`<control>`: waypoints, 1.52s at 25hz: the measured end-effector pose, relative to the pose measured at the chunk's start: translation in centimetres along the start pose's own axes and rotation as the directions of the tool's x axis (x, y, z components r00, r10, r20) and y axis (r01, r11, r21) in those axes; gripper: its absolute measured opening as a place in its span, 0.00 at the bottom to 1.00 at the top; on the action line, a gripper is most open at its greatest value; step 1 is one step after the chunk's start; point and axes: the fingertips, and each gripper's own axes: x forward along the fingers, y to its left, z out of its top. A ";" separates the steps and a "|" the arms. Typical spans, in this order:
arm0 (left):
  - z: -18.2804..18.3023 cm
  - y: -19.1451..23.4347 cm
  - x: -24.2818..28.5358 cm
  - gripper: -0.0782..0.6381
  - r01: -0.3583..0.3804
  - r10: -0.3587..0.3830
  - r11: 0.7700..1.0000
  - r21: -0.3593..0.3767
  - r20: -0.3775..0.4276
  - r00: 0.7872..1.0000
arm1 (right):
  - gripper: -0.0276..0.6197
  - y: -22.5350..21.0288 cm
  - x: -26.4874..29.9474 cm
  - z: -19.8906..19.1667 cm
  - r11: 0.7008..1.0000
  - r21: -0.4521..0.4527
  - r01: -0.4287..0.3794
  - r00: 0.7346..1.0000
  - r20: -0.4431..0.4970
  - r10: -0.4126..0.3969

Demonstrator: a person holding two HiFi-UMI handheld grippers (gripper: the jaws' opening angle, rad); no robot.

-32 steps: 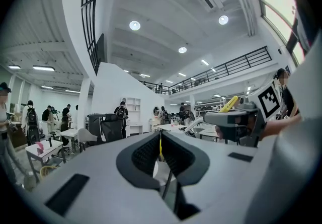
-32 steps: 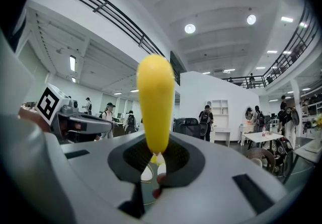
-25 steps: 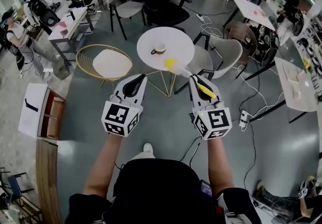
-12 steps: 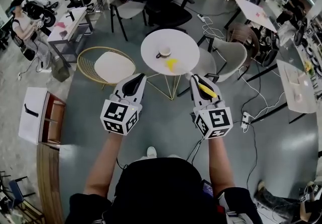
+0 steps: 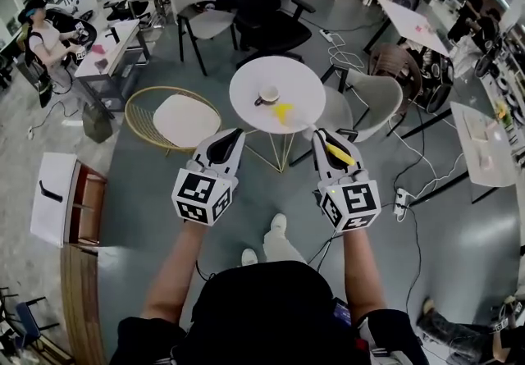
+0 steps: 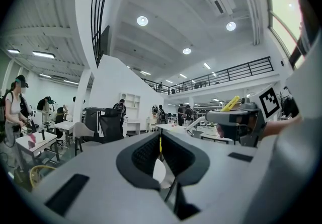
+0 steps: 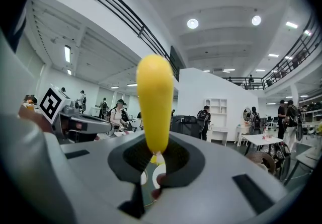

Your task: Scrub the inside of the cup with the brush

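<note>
1. The round table [image 5: 305, 76] has a smooth white top on thin gold wire legs.
2. The cup [image 5: 267, 96], small and white with a side handle, stands upright near the table's middle.
3. The right gripper [image 5: 322, 136] clamps the brush [image 7: 155, 99] by its smooth, rounded yellow handle.
4. The left gripper [image 6: 160, 148] has its dark ribbed pads pressed together with nothing between them.

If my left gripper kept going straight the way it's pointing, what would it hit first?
Likely the left gripper reaches the near-left rim of the round white table, beside the cup; it may pass above, as height is unclear.
</note>
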 end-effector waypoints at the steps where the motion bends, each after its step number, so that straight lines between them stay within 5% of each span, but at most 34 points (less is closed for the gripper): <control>1: 0.0 -0.1 0.3 0.14 0.003 -0.003 1.000 0.002 0.000 1.000 | 0.12 -0.2 0.0 0.0 1.000 -0.001 0.001 1.000 0.002 -0.001; 38: -1.5 4.2 19.6 0.14 -0.032 0.031 0.999 -0.012 -0.062 0.998 | 0.12 -14.4 13.7 -3.6 0.996 0.056 -0.075 0.997 -0.016 0.076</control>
